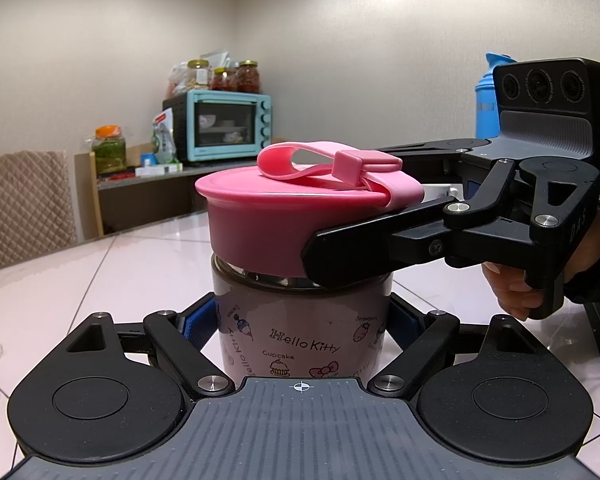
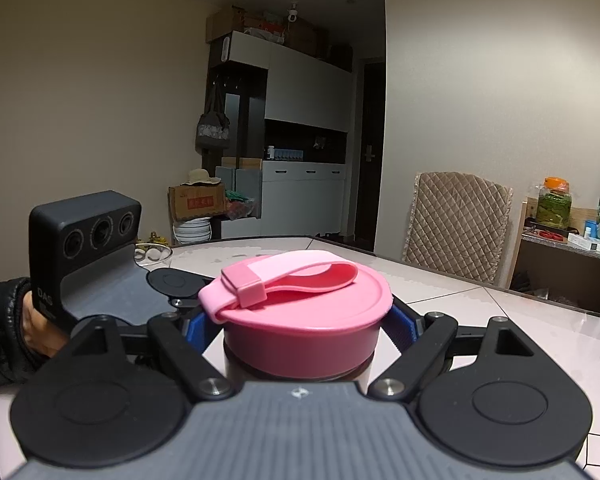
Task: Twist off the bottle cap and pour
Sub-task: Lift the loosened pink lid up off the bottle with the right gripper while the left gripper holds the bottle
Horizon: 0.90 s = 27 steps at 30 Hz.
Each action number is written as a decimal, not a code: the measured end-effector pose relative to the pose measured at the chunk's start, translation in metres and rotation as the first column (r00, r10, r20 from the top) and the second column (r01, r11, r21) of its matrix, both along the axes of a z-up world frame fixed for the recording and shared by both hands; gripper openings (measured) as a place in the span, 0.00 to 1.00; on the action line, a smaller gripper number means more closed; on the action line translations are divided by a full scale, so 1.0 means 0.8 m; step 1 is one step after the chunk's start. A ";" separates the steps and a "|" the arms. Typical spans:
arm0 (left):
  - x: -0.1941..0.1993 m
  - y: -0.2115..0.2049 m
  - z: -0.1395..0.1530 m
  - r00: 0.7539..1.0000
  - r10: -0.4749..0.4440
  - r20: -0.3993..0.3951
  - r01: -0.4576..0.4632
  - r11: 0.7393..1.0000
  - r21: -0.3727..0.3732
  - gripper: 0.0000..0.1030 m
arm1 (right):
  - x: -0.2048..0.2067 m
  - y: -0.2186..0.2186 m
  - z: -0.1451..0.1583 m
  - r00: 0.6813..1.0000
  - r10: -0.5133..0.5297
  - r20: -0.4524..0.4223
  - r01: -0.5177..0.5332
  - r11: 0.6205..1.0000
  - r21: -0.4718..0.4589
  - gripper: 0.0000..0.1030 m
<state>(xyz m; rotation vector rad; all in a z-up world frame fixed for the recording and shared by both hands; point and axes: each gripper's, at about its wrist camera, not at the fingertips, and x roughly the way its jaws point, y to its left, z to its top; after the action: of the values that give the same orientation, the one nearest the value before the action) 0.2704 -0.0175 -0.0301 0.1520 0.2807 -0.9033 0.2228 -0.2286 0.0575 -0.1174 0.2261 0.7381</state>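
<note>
one bottle (image 1: 300, 332), upright on the counter (image 1: 80, 280), printed with "hello kitty", "cupcake" and "strawberry" beside small drawings of a cupcake, a bow and a strawberry; other print on its wall is too curved to read. the bottle's body is pale pink with a dark band of glass or thread showing under the cap. one cap (image 1: 260, 220), deep pink, broad and round, sits tilted on the bottle's neck; a lighter pink carry strap (image 1: 324, 164) loops across its top through a small square keeper.

two hand-held grippers. left hand-held gripper (image 1: 300, 326): blue-padded fingers closed against the two sides of the bottle's body, holding it. right hand-held gripper (image 2: 300, 320): blue-padded fingers closed on the two sides of the cap; in the left wrist view one black finger lies against the cap's lower edge. "das" is lettered on each gripper's housing. a hand (image 1: 516, 292) grips the right handle; a dark sleeve (image 2: 0, 320) shows behind the left one.

surface: glossy white tiled counter with thin dark joints. room: cream walls; a teal toaster oven (image 1: 224, 126) with jars on top; a jar with an orange lid (image 1: 109, 148); a blue bottle (image 1: 488, 100); a quilted beige chair back (image 2: 460, 224); white cabinets (image 2: 304, 92); a cardboard box (image 2: 198, 200) with a hat on it.
</note>
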 end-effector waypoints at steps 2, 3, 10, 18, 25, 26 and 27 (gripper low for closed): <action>0.000 0.000 0.000 1.000 0.000 0.000 0.000 1.000 0.000 0.87 | -0.002 -0.001 -0.001 1.000 -0.002 0.004 0.002 1.000 0.003 0.83; 0.000 0.000 0.000 1.000 0.000 0.000 0.000 1.000 0.000 0.87 | -0.002 0.000 0.000 1.000 -0.003 0.007 0.003 1.000 0.004 0.83; 0.000 0.000 0.000 1.000 0.000 0.000 0.000 1.000 0.000 0.87 | -0.003 -0.001 0.001 1.000 -0.016 0.016 0.015 1.000 0.017 0.83; 0.001 0.000 0.000 1.000 0.000 0.000 0.000 1.000 0.000 0.87 | -0.006 0.000 0.003 0.999 -0.034 0.028 0.033 0.999 0.033 0.83; 0.000 -0.001 0.000 1.000 0.000 0.000 0.000 1.000 0.000 0.87 | -0.006 -0.004 0.009 0.998 -0.047 0.031 0.045 0.997 0.057 0.83; 0.001 -0.001 0.000 1.000 0.000 0.000 0.000 1.000 0.001 0.87 | -0.006 -0.005 0.010 0.998 -0.050 0.032 0.048 0.997 0.064 0.83; 0.001 -0.001 0.000 1.000 0.000 0.000 0.000 1.000 0.000 0.87 | -0.007 -0.007 0.011 0.998 -0.055 0.034 0.052 0.996 0.068 0.83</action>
<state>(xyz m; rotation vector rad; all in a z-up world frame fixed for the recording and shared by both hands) 0.2710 -0.0185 -0.0302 0.1523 0.2811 -0.9028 0.2174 -0.2338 0.0666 -0.0602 0.1691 0.6892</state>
